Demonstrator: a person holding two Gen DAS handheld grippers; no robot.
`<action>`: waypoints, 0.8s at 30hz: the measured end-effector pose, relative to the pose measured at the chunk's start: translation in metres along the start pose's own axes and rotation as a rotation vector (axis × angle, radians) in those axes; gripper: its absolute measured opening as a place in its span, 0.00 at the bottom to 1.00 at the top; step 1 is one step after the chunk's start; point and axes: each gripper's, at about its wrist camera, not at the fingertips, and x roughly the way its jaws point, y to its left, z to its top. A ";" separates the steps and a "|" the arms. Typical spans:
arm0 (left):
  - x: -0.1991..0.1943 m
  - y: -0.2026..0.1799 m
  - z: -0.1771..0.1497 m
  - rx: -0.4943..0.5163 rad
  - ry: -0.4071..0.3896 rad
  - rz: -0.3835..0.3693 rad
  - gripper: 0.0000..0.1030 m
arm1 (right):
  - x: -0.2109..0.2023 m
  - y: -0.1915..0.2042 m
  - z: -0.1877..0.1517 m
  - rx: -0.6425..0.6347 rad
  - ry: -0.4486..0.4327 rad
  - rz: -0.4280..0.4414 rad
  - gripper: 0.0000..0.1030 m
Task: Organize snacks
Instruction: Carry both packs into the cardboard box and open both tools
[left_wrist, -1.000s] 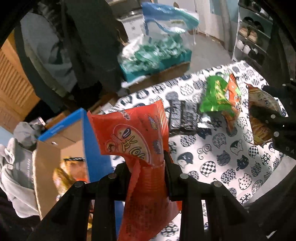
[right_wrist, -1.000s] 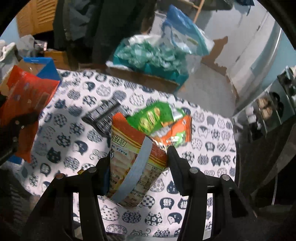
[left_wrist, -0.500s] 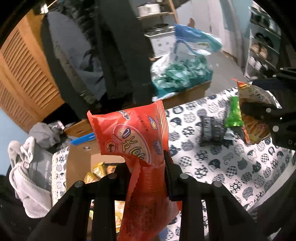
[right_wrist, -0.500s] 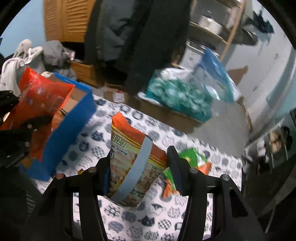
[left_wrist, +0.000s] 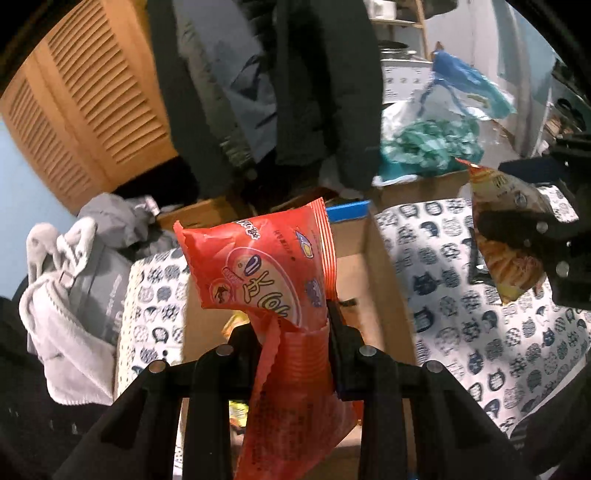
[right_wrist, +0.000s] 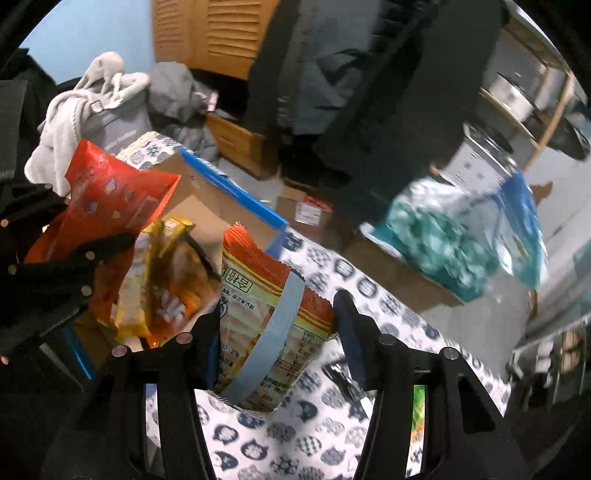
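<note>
The left claw (left_wrist: 291, 332) is clenched on the crimped lower part of a red snack packet (left_wrist: 266, 273), which stands up between its fingers and hangs over the open cardboard box (left_wrist: 384, 280) with the blue rim. The right claw (right_wrist: 277, 332) grasps an orange-topped cracker packet (right_wrist: 266, 306) about its middle, both pads pressing its sides, and holds it above the cat-print cloth on the counter (right_wrist: 295, 443), just beside the box's near corner. From the right wrist view the box already holds several yellow and orange packets (right_wrist: 166, 280), with the red packet poised right above them. A green packet (right_wrist: 419, 406) shows only partly, lying on the counter behind the right claw's finger. Beyond the counter sit a heap of grey clothes (left_wrist: 70, 273), hanging coats and a bag of teal wrappers (right_wrist: 436, 243). The step in hand looks like carrying both packets to the box for dropping in. The next move, as I judge it, calls for lowering the red packet inside the walls and releasing it, then bringing the cracker packet sideways over the opening; the two claws sit close, so they risk knocking together
</note>
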 end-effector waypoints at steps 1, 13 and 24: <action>0.002 0.005 -0.002 -0.008 0.005 0.002 0.28 | 0.005 0.006 0.007 -0.011 0.002 0.011 0.51; 0.032 0.056 -0.027 -0.107 0.096 0.004 0.29 | 0.054 0.060 0.045 -0.109 0.047 0.136 0.51; 0.032 0.065 -0.030 -0.114 0.090 0.071 0.66 | 0.062 0.074 0.049 -0.171 0.030 0.115 0.69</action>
